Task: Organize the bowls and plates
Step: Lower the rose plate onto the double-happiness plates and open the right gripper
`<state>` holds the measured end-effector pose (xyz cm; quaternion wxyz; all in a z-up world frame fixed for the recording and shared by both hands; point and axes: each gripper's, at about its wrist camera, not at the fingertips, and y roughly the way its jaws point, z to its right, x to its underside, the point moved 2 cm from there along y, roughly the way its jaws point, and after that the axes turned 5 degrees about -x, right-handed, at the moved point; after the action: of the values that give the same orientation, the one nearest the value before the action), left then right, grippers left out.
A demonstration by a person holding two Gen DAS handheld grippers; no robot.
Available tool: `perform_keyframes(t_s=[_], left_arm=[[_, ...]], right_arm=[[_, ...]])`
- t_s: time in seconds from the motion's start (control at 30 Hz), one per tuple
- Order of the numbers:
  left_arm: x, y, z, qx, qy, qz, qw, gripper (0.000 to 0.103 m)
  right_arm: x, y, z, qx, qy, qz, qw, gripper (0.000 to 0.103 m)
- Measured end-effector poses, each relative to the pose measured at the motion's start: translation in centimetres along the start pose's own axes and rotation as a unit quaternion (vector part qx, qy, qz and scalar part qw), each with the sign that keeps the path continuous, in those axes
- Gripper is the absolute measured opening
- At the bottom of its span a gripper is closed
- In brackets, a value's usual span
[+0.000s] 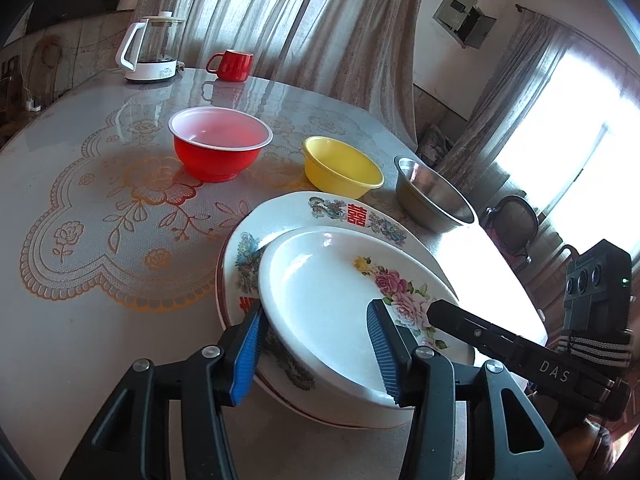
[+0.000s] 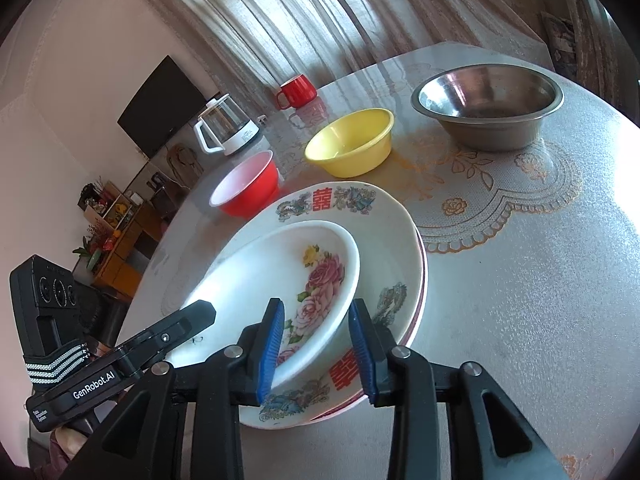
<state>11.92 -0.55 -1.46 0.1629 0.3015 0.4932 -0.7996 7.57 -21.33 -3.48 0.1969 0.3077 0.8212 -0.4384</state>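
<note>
Two grippers meet over one stack of plates. The left gripper [image 1: 318, 354] has its blue pads apart, straddling the near rim of the rose-patterned dish [image 1: 340, 312] without pressing it. The right gripper [image 2: 318, 350] likewise stands parted around that dish's edge [image 2: 280, 280]. The dish lies tilted on a larger dragon-and-phoenix plate [image 2: 384, 240], which sits on a red-rimmed plate beneath. Beyond, on the lace-patterned table [image 1: 100, 240], stand a red bowl [image 1: 218, 148], a yellow bowl [image 1: 340, 168] and a steel bowl [image 1: 432, 196]; farther back, a red mug [image 1: 232, 65] and a glass kettle [image 1: 150, 50].
</note>
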Motion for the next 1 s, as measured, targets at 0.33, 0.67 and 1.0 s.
perform_keyframes(t_s=[0.33,0.67,1.0], left_arm=[[0.3,-0.3,-0.1,0.009,-0.008,-0.002,0.9999,0.051],[0.8,-1.0,0.5,0.021,-0.001,0.001,0.9998,0.051],[1.3,-1.3,1.0,0.03,0.005,-0.004,0.9995,0.051]], right_arm=[[0.0,0.0,0.1,0.002,0.001,0.001,1.0,0.035],[0.2,0.1,-0.2,-0.008,0.003,-0.01,1.0,0.035],[0.3,-0.4,-0.2,-0.005,0.007,-0.007,1.0,0.035]])
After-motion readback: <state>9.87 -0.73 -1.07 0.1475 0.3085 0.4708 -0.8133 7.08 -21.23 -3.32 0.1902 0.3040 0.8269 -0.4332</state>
